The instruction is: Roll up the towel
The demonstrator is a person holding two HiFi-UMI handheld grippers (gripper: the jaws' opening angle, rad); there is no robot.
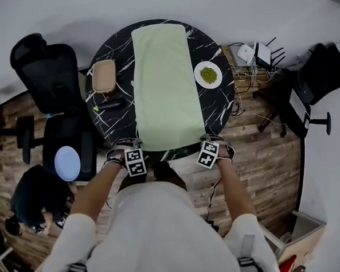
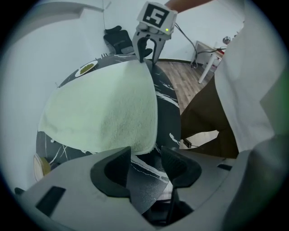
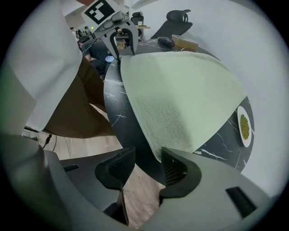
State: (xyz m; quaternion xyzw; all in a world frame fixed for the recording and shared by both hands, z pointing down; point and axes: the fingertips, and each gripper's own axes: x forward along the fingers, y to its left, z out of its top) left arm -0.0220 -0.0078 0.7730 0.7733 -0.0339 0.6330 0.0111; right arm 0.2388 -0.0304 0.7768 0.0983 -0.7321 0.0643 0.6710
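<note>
A pale green towel (image 1: 166, 87) lies flat and lengthwise on the round black marble table (image 1: 112, 50). My left gripper (image 1: 133, 152) points down at the towel's near left corner, and my right gripper (image 1: 208, 145) at its near right corner. In the left gripper view the jaws (image 2: 145, 158) stand apart, and the towel (image 2: 108, 108) corner reaches just into the gap without being pinched. In the right gripper view the jaws (image 3: 146, 158) are also apart, with the towel (image 3: 180, 94) corner beside the right-hand finger (image 3: 174, 167). Each gripper view shows the other gripper at the opposite corner.
On the table, a white plate of green food (image 1: 208, 74) sits right of the towel, with a tan case (image 1: 104, 75) and a dark object (image 1: 108, 106) to its left. Black office chairs (image 1: 51, 71) stand left. A router with cables (image 1: 256, 55) is at the right.
</note>
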